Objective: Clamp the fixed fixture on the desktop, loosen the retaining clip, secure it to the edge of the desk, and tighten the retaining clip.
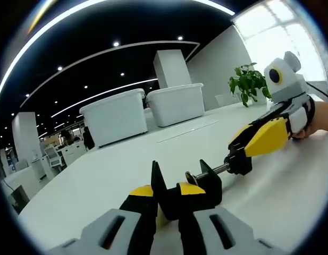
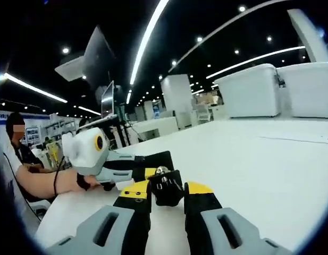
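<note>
At lower centre of the left gripper view, the left gripper (image 1: 166, 204) is clenched on the black clamp fixture (image 1: 203, 187) lying on the white desk (image 1: 100, 175). The right gripper (image 1: 239, 156) grasps the fixture's screw knob (image 2: 165, 187), right of centre. Two white storage bins (image 1: 145, 109) and a potted plant (image 1: 250, 82) stand behind.

an open-plan office: a long white table (image 1: 291, 180), white storage bins (image 1: 113, 116) and a potted plant (image 1: 250, 82) at its far edge, rows of desks (image 2: 148, 126) beyond, a black ceiling (image 1: 100, 32) with strip lights (image 2: 148, 40).
</note>
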The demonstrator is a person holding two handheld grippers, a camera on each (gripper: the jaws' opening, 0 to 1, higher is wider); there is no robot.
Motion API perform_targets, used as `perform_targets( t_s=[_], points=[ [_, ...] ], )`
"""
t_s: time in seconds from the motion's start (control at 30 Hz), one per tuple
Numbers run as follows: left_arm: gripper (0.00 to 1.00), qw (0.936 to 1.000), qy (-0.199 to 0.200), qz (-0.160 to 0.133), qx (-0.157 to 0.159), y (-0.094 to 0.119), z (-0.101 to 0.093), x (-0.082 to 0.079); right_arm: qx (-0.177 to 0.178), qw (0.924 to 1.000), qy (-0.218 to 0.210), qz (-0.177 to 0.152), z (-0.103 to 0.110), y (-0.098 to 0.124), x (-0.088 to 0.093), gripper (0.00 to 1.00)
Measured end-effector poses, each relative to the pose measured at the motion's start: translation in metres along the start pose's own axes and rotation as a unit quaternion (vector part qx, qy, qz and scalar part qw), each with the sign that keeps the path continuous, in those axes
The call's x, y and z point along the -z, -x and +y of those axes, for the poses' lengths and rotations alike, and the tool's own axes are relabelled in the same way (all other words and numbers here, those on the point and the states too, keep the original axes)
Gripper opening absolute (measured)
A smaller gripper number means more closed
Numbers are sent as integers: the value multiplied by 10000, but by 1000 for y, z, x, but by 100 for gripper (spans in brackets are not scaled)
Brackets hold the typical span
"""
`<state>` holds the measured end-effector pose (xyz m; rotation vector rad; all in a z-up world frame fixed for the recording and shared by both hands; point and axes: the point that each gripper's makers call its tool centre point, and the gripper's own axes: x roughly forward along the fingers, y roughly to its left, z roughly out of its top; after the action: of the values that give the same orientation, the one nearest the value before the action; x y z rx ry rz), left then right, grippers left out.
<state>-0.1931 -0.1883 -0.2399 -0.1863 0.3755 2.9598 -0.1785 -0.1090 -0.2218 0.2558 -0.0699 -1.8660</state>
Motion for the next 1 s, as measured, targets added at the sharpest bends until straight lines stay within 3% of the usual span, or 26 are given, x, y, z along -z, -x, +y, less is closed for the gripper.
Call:
perform_targets(
  t_s=[0.17,0.4,0.53,0.6,0.67,0.7,0.83,0.93,1.0],
  points=[
    [14,10000,1,1,-1,0,0,0,-32,9999,112,-4,1,-1,1,20],
    [14,10000,-4,1,-5,0,0,0,-67,9971,739,-150,4,0,-2,18],
    [14,10000,-6,2,-13,0,0,0,97,9885,1499,-170,9,0,-5,17],
    [14,10000,-2,8,-26,0,1,0,156,9781,2067,-174,13,0,-4,17],
    [14,10000,-3,8,-27,0,1,0,156,9720,2338,-168,15,0,-3,16],
    [14,10000,-3,8,-27,0,0,0,164,9740,2254,-167,15,-1,-3,16],
    [14,10000,-2,8,-27,0,0,0,195,9623,2709,-142,14,-2,-3,16],
    [14,10000,-2,8,-27,0,0,0,215,9624,2705,-137,15,-2,-3,17],
    [14,10000,-2,8,-27,0,0,0,249,9663,2558,-126,15,-2,-3,17]
  ],
)
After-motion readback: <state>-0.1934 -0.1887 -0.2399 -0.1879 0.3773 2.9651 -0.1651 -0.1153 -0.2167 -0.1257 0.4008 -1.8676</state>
